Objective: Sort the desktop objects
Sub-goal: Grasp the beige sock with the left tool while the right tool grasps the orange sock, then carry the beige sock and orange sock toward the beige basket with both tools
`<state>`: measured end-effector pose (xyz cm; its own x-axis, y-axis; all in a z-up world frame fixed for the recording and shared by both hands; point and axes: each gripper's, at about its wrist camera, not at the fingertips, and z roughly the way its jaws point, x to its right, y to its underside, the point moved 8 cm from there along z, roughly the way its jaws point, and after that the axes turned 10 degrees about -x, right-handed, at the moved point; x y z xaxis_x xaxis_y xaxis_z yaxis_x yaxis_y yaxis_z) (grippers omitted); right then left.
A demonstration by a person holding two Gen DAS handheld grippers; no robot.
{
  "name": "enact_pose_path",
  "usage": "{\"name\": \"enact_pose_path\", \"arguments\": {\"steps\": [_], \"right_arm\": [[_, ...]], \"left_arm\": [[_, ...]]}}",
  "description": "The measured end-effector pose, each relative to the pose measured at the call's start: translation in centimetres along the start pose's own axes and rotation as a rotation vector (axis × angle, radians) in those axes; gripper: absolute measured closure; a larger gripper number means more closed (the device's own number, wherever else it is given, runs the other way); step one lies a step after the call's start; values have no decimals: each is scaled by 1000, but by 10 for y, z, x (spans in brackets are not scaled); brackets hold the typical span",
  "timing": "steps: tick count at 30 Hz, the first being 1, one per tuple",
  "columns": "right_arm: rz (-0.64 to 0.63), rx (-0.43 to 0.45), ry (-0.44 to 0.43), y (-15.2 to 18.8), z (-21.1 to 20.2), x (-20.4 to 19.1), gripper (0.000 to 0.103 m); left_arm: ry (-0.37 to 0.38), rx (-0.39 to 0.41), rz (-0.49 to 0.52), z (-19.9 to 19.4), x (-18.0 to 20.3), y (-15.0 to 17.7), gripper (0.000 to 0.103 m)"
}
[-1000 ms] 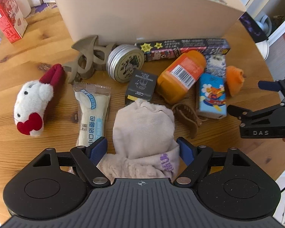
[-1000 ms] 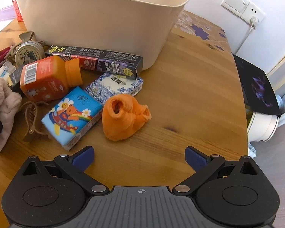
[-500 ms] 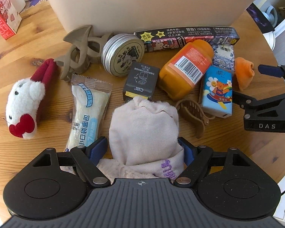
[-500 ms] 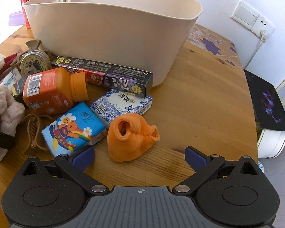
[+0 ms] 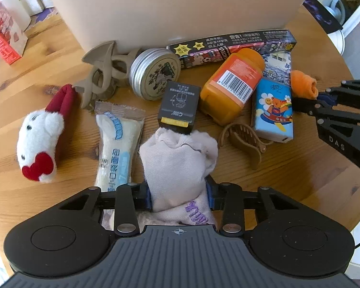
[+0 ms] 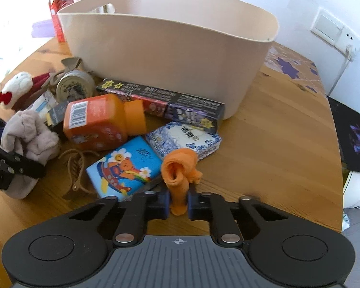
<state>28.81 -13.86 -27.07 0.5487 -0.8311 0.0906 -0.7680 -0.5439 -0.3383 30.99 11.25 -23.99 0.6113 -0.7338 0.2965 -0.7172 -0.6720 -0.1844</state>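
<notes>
Left tool (image 5: 179, 195) clamped on cloth; right tool (image 6: 178, 203) pinched nearly closed, seemingly gripping.

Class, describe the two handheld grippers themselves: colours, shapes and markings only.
Both the left gripper and the right gripper are matte black, with a grey ribbed centre plate bearing a small crosshair mark, two round discs, silver pivot screws and blue finger pads. White lettering "DAS" marks the right one's side. No sleeves show.

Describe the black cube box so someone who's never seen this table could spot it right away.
Start at the big beige tub and come toward the near edge, past the round silver tin. The small black box lies between that tin and the orange bottle, the only dark cube, with a yellow stripe.
</notes>
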Motion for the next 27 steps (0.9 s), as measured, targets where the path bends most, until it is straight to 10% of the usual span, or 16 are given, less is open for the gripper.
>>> {"name": "enact_pose_path", "arguments": {"steps": [27], "right_arm": [[185,48,6,40,-48,-16,93]], "left_arm": [[42,102,-46,-39,-15,35,64]]}}
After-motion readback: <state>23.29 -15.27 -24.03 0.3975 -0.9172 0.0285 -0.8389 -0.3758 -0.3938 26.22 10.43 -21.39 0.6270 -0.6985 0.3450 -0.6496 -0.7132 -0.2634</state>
